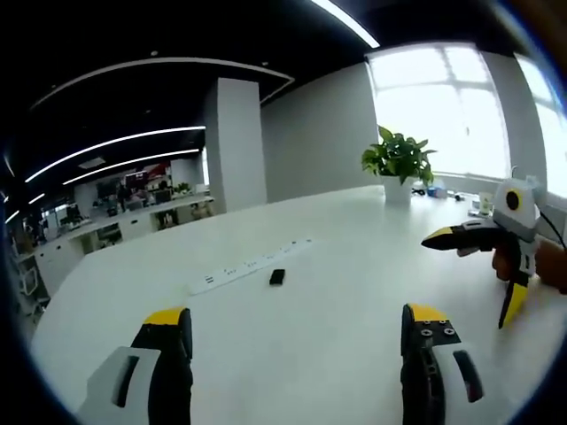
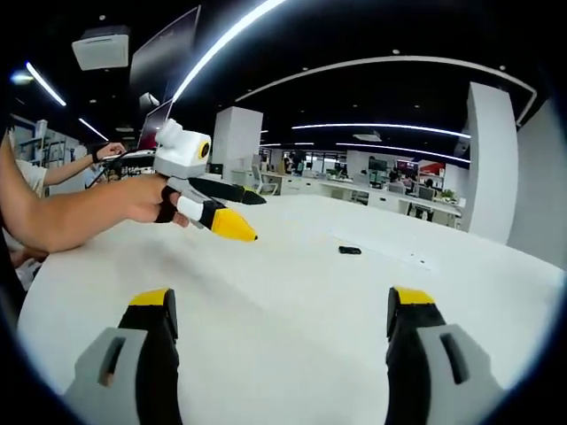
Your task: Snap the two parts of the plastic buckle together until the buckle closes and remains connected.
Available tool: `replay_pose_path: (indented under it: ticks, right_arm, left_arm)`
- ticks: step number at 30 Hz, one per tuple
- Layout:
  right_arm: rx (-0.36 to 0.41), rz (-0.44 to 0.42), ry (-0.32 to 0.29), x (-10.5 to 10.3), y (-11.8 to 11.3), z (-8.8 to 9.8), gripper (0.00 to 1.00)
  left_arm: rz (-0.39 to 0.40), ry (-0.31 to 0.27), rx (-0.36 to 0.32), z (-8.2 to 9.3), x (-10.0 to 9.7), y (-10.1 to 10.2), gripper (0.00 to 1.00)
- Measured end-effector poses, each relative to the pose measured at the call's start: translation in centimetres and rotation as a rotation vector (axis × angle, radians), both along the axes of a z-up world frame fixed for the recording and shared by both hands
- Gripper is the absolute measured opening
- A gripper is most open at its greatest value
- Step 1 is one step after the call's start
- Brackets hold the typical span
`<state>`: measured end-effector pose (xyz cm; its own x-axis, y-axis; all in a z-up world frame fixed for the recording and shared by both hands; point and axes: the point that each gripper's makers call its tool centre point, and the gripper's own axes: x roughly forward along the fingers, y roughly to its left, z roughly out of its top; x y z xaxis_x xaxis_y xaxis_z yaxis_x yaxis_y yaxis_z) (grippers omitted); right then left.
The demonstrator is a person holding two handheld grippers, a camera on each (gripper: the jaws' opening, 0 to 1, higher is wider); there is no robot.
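A small black buckle (image 1: 277, 277) lies on the white table (image 1: 354, 266) beside a white power strip (image 1: 248, 264); it is too small to tell whether its parts are joined. My left gripper (image 1: 297, 323) hovers open over the table, well short of the buckle. The right gripper (image 1: 465, 282) enters from the right, jaws spread wide and holding nothing. In the right gripper view the buckle (image 2: 350, 250) sits far ahead. There my right gripper (image 2: 283, 305) is open, and a hand holds the left gripper (image 2: 257, 219) at upper left.
A potted plant (image 1: 399, 159) stands at the table's far edge near the windows. A white pillar (image 1: 235, 142) and office desks lie beyond. A person's forearm (image 2: 62, 212) reaches in from the left over the table (image 2: 292, 283).
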<state>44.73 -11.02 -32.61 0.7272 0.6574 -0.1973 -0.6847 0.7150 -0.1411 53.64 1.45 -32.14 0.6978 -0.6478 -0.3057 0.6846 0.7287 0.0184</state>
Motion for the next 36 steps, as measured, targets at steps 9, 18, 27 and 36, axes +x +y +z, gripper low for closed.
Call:
replay_pose_path:
  ticks: [9,18,27,36]
  right_arm:
    - [-0.002,-0.010,0.002,0.1,-0.2,-0.1,1.00]
    - [0.023,-0.003,0.019,0.0,0.0,0.0,1.00]
    - [0.028,-0.011,0.018,0.0,-0.2,0.1,1.00]
    - [0.033,-0.065,0.051,-0.1,-0.5,-0.1,1.00]
  left_arm:
    - [0.013,-0.008,0.008,-0.3,-0.7,0.7,0.99]
    - [0.014,0.006,0.012,-1.5,-1.6,1.1,0.99]
    - [0.011,-0.004,0.004,-1.7,-3.0,1.5,0.99]
    - [0.009,0.001,0.002,-1.7,-4.1,1.4,0.97]
